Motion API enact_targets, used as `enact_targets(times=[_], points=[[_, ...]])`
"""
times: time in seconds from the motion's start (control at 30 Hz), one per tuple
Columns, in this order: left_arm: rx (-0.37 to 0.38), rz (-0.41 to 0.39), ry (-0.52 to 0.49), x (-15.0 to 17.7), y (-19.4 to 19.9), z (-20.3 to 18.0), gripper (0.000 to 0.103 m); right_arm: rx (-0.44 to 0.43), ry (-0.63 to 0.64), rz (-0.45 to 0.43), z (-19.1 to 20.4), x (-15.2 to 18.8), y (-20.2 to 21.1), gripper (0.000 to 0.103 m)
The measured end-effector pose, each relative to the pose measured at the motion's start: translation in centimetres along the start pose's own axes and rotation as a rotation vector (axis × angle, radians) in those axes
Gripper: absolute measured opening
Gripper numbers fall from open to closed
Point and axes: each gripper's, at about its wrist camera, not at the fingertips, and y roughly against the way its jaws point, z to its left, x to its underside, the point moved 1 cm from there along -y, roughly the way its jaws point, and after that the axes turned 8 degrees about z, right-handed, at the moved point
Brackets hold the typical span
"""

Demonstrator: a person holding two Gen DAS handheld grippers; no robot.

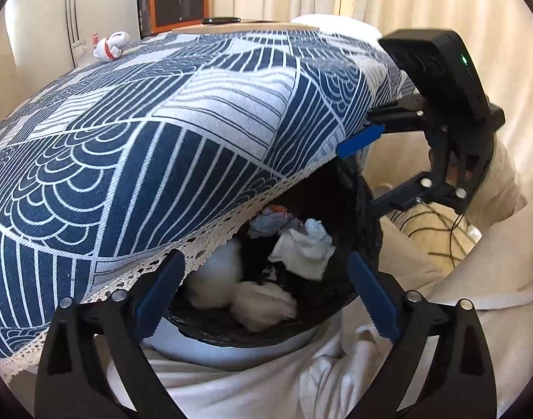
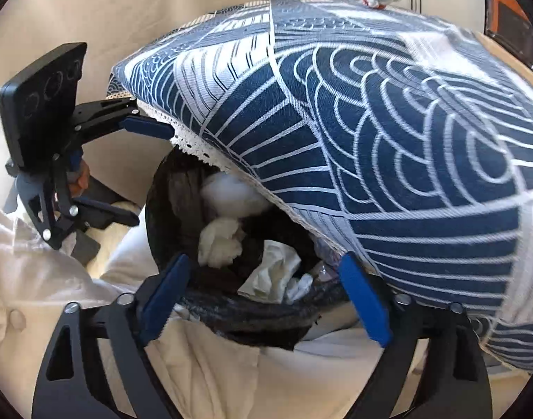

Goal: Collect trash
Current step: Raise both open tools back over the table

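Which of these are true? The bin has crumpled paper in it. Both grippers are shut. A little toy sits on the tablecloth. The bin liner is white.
1. The bin has crumpled paper in it: true.
2. Both grippers are shut: false. The left gripper and the right gripper are both open and hold nothing.
3. A little toy sits on the tablecloth: true.
4. The bin liner is white: false. The liner is black.
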Motion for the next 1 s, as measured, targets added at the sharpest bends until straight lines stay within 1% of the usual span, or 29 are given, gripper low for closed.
enact_targets(times=[0.17, 0.23, 0.27, 0.33, 0.4, 0.57, 0.67, 0.8, 1.0], points=[[-0.014, -0.053, -0.018, 0.6, 0.9, -0.1, 0.097, -0.006, -0.007, -0.019, 1.0, 0.1, 1.8, 0.087], [-0.012, -0.066, -0.025, 0.7, 1.3, -0.1, 0.097, 0.011, -0.004, -0.031, 1.5, 0.0, 2.9, 0.088], [-0.010, -0.071, -0.029, 0.9, 1.6, -0.1, 0.097, 0.019, 0.001, -0.040, 1.8, -0.1, 3.6, 0.088], [-0.012, -0.087, -0.036, 1.1, 2.3, -0.1, 0.097, 0.007, 0.015, -0.056, 2.5, -0.5, 4.6, 0.088], [0.004, -0.117, -0.035, 1.0, 3.3, 0.0, 0.097, 0.008, 0.040, -0.091, 3.4, -1.2, 6.0, 0.088], [0.008, -0.174, -0.044, 0.8, 5.4, 0.1, 0.097, 0.060, 0.063, -0.171, 4.3, -4.4, 9.2, 0.089], [-0.015, -0.208, -0.048, 0.5, 6.7, 0.3, 0.097, 0.103, 0.047, -0.197, 3.9, -6.4, 10.3, 0.090], [-0.035, -0.244, -0.038, -0.1, 8.1, 1.3, 0.097, 0.121, 0.001, -0.198, 2.9, -8.7, 10.9, 0.090], [-0.039, -0.289, 0.012, -1.7, 10.0, 4.0, 0.097, 0.208, -0.008, -0.194, 2.5, -11.8, 11.6, 0.091]])
